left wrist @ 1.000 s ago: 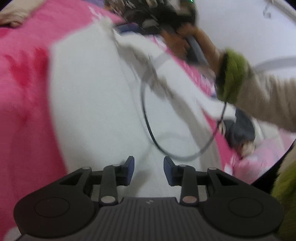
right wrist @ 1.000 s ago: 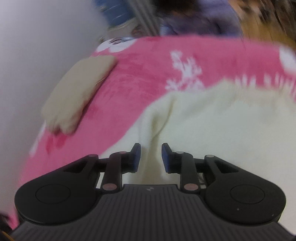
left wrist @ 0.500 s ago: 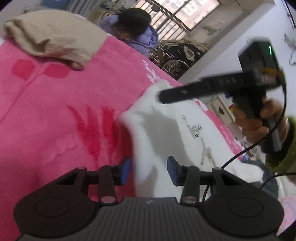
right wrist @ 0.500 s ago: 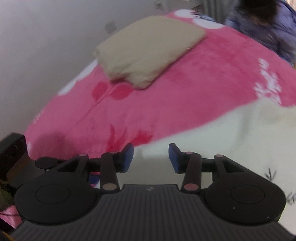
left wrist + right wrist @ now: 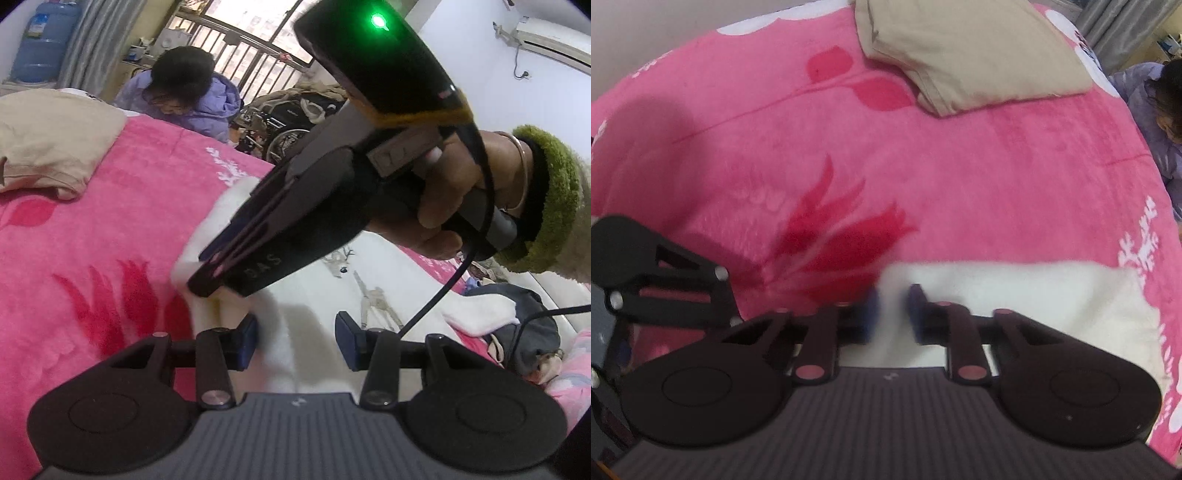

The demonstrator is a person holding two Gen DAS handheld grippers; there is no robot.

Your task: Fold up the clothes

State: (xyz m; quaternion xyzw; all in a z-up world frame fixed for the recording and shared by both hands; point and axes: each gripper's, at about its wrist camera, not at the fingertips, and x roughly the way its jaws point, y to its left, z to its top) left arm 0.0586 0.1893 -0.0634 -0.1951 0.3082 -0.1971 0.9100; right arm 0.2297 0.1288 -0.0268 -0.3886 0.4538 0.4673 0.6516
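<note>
One white fleece garment lies spread on the pink blanket of the bed, its left edge near the red flower print. Its printed front faces up, and one end trails off toward a dark bundle at the far right; no finished fold line shows, so I judge most of the folding is left, though how many layers lie under it cannot be told.

The right gripper comes down on the garment's left corner, its fingers drawn narrow around that edge; blur keeps me from telling whether cloth is pinched. The left gripper hangs just over the same edge, fingers apart and holding nothing.

Farther up the bed rests a beige folded cloth. A person in a purple jacket sits beyond the bed.
</note>
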